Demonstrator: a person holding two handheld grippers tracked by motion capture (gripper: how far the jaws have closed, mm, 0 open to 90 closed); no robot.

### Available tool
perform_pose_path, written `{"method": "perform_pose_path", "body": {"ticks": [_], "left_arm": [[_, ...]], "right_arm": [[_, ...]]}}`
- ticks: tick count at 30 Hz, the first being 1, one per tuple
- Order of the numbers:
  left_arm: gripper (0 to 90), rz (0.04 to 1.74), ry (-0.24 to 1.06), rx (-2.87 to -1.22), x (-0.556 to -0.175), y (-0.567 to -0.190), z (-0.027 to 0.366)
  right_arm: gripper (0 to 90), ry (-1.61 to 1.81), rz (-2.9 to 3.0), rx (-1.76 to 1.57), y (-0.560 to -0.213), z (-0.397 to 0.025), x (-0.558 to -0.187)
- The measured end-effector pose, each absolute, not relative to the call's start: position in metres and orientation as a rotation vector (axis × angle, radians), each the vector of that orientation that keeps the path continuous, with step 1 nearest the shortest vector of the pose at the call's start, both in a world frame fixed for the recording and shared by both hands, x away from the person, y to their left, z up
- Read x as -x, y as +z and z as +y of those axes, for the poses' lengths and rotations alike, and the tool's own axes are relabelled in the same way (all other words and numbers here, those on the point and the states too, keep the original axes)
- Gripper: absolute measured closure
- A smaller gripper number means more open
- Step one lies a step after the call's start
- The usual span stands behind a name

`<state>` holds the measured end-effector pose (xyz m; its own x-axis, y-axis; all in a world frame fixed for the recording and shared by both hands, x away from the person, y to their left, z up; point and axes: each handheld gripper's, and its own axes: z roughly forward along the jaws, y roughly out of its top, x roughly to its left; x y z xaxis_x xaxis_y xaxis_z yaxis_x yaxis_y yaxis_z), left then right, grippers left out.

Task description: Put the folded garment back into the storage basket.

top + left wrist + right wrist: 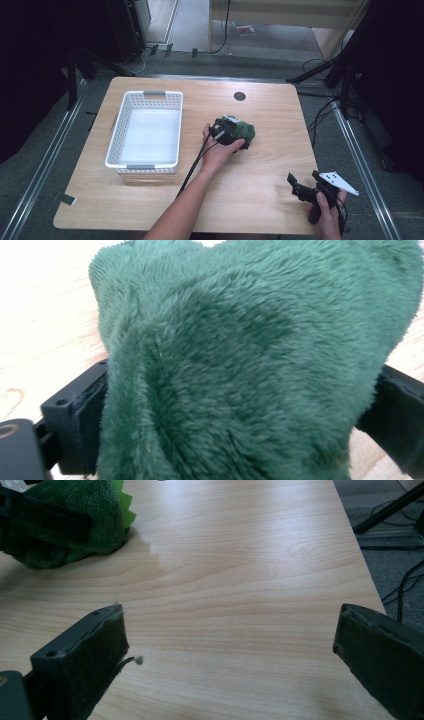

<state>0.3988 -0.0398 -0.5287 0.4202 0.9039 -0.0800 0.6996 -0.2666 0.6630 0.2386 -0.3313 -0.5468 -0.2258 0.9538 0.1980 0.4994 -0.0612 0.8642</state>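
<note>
At centre frame the left gripper pinches a green plush toy on the table, likely to lift it toward the white basket beside it; lower right, the right gripper waits with jaws spread.

A white slatted basket sits on the left half of the light wooden bench, its grey-tabbed short ends facing toward and away from the person. Near the bench's far edge, right of the basket and well apart from it, a round dark cable port is set into the wood. Beyond the bench lies grey floor with black stand legs and loose cables at the right, and a pale wooden unit stands farther back.
</note>
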Motion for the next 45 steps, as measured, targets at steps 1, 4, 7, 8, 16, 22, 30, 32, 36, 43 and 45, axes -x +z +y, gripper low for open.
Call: {"method": "perform_pose_path", "body": {"ticks": [1,4,7,8,16,22,30,32,36,43,45], "left_arm": [[5.8,1.352,0.421,-2.052,-0.399,-0.529,-0.04],[11.1,1.356,0.427,-2.086,-0.399,-0.53,-0.04],[14.3,1.36,0.407,-2.113,-0.399,-0.53,-0.039],[17.5,1.368,0.388,-2.111,-0.401,-0.529,-0.036],[33.8,1.346,0.412,-2.106,-0.399,-0.526,-0.034],[43.4,1.343,0.397,-2.068,-0.397,-0.514,-0.026],[43.8,1.294,0.412,-2.01,-0.389,-0.48,-0.008],[43.8,1.282,0.418,-1.987,-0.386,-0.471,-0.004],[43.7,1.264,0.433,-1.95,-0.38,-0.456,0.006],[43.7,1.247,0.447,-1.907,-0.37,-0.433,0.027],[43.7,1.244,0.446,-1.898,-0.369,-0.43,0.03]], "right_arm": [[1.2,1.236,1.736,-1.55,-0.547,-0.331,-0.239],[1.2,1.235,1.737,-1.547,-0.547,-0.331,-0.239],[1.2,1.235,1.737,-1.547,-0.547,-0.331,-0.239],[1.2,1.234,1.737,-1.549,-0.547,-0.331,-0.239],[1.2,1.236,1.737,-1.549,-0.547,-0.331,-0.239],[1.2,1.238,1.735,-1.556,-0.547,-0.332,-0.239],[1.2,1.236,1.735,-1.556,-0.547,-0.331,-0.239],[1.2,1.235,1.735,-1.555,-0.547,-0.331,-0.239],[1.2,1.234,1.734,-1.556,-0.547,-0.331,-0.239],[1.2,1.234,1.734,-1.558,-0.547,-0.331,-0.239],[1.2,1.234,1.734,-1.558,-0.547,-0.331,-0.239]]}}
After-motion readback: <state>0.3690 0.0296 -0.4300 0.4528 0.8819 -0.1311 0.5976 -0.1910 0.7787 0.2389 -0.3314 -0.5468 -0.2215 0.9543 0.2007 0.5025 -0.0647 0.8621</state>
